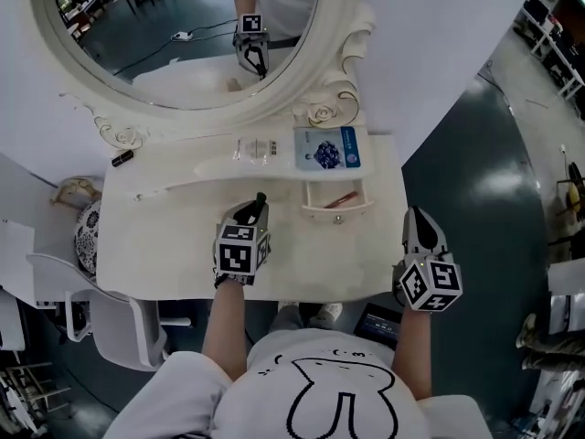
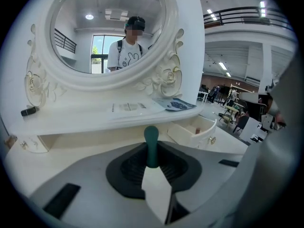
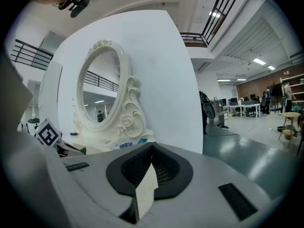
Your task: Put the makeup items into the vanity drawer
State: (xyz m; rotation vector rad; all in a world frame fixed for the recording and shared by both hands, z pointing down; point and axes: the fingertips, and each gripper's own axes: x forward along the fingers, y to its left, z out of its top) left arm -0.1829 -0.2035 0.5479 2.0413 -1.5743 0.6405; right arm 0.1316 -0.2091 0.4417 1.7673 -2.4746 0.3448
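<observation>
Left gripper view: grey moulded left gripper [image 2: 152, 164], ribbed black pads clamped tight on a slim dark-teal stick [image 2: 151, 142] with a rounded matte tip. Stands upright in the grip and pokes out past the jaws. From the head view, poised over the smooth cream vanity top [image 1: 164, 236], stick [image 1: 260, 199] aimed toward the back shelf. Just to the right, apart from the gripper: a small open cream drawer [image 1: 338, 211] with a curved front and a round knob, one thin reddish stick [image 1: 340, 199] lying slantwise on its floor.

On the raised shelf behind: a flat glossy blue sachet [image 1: 327, 147], beside it a clear printed packet [image 1: 255, 149], and far left a short black tube [image 1: 122, 158]. Above, an oval mirror in a carved cream frame [image 1: 322, 113] with rose reliefs.

Right gripper [image 3: 151, 161]: same grey shell, ridged pads pressed together with nothing between them. Off the table's right front corner [image 1: 419, 229], over polished dark floor.
</observation>
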